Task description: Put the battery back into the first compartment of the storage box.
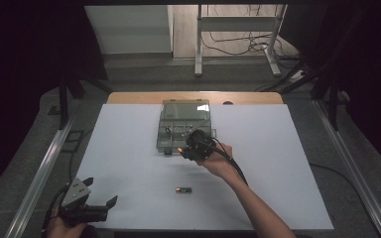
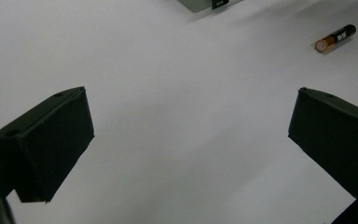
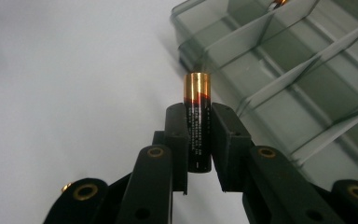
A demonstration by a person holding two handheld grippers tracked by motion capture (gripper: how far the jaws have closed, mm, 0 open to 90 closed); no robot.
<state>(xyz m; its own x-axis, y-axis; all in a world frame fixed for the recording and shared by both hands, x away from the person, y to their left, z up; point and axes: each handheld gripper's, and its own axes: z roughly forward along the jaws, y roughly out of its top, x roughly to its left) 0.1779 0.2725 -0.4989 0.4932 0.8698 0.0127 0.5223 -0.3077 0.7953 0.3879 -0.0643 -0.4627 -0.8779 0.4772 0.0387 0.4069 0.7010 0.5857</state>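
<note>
Your right gripper [image 3: 197,140] is clamped on just the lower half of that AA battery [image 3: 196,121] right at the organizer box [image 3: 279,70] edge, so clip a divider and it'll probably twist out, while your left gripper [image 2: 186,140] idles wide open.

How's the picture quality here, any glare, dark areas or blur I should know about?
High view: dark surroundings, bright white table, small things soft. Left gripper view: jaws blurred, loose battery sharp. Right gripper view: held battery crisp with a glint on its gold end, organizer box slightly soft.

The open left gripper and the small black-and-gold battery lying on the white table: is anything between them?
No. The left gripper view shows bare white table between left gripper and battery.
</note>
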